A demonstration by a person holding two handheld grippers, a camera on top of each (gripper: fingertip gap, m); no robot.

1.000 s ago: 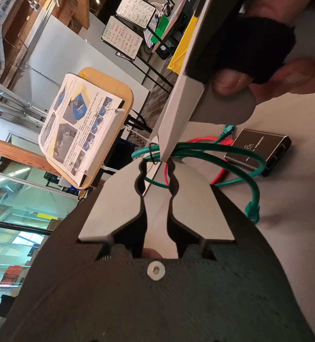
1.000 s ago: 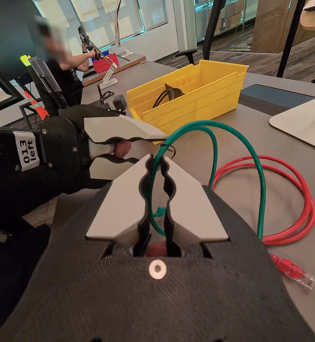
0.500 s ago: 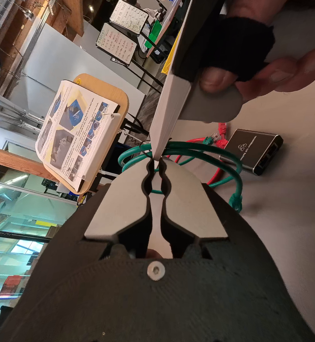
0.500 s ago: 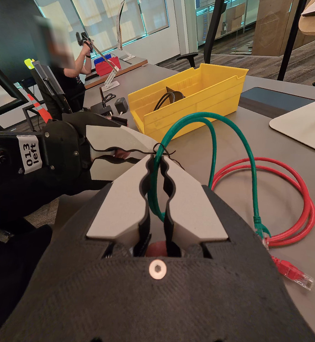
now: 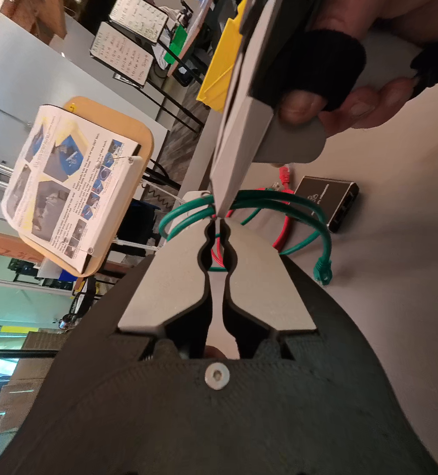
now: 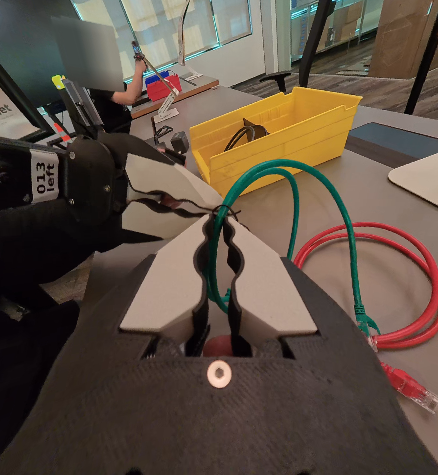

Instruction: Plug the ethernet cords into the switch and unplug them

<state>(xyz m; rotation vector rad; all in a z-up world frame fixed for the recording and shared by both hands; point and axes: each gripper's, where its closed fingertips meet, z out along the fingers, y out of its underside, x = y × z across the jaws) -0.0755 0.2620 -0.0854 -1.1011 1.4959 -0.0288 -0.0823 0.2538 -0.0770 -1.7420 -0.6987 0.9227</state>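
Still preparing: right gripper clamped on the coiled green cord lifted beside the yellow bin, left gripper pinching its black tie, switch beyond the coil unplugged; next, pulling the tie free.

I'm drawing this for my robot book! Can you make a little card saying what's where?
right gripper: shut on green cord
left gripper: shut on tie around green cord
green cord: coiled, lifted
red cord: coiled on table, unplugged
switch: on table, visible ports look empty
bin: yellow, behind cords
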